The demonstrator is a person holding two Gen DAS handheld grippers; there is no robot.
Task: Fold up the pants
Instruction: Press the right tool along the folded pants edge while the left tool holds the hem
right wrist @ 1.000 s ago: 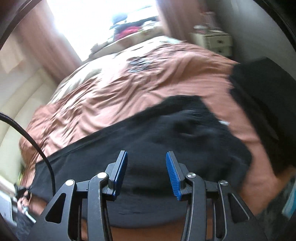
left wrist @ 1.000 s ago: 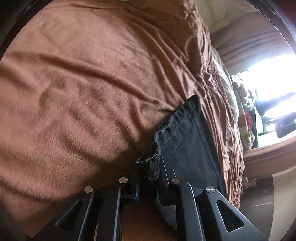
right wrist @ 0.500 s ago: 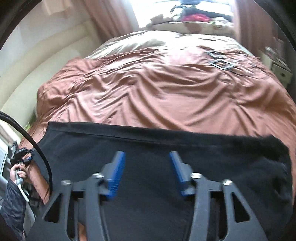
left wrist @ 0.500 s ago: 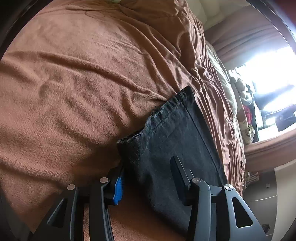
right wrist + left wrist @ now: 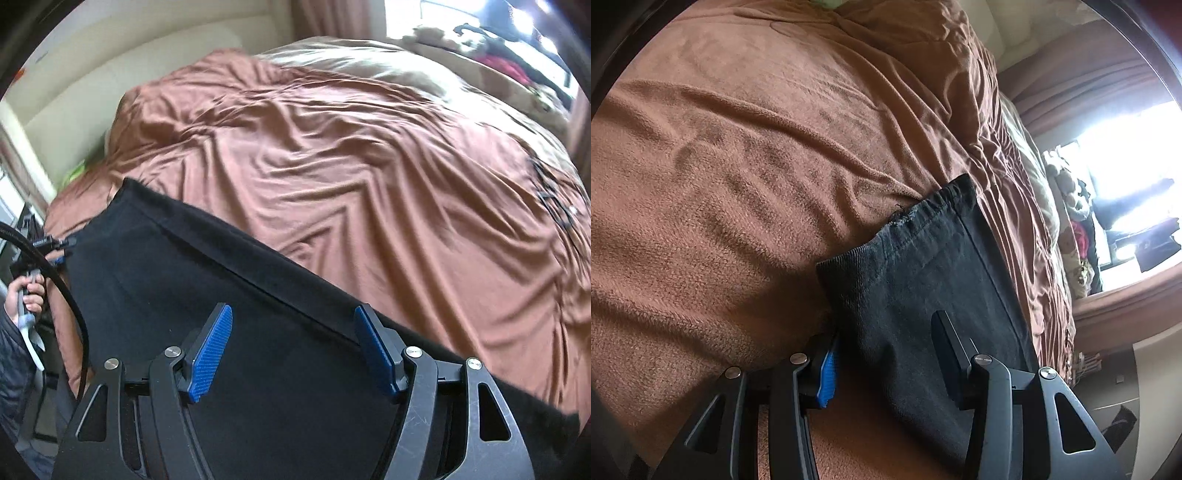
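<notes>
Black pants (image 5: 229,295) flat on brown blanket (image 5: 351,166).

The right gripper (image 5: 293,349) hovers over the black pants (image 5: 207,280), its blue-padded fingers (image 5: 210,347) spread apart with nothing pressed between them. The pants lie flat across the near edge of the bed's rumpled brown blanket (image 5: 351,166). At the left edge, a hand (image 5: 26,297) grips a handle beside a black cable (image 5: 62,291).
</notes>
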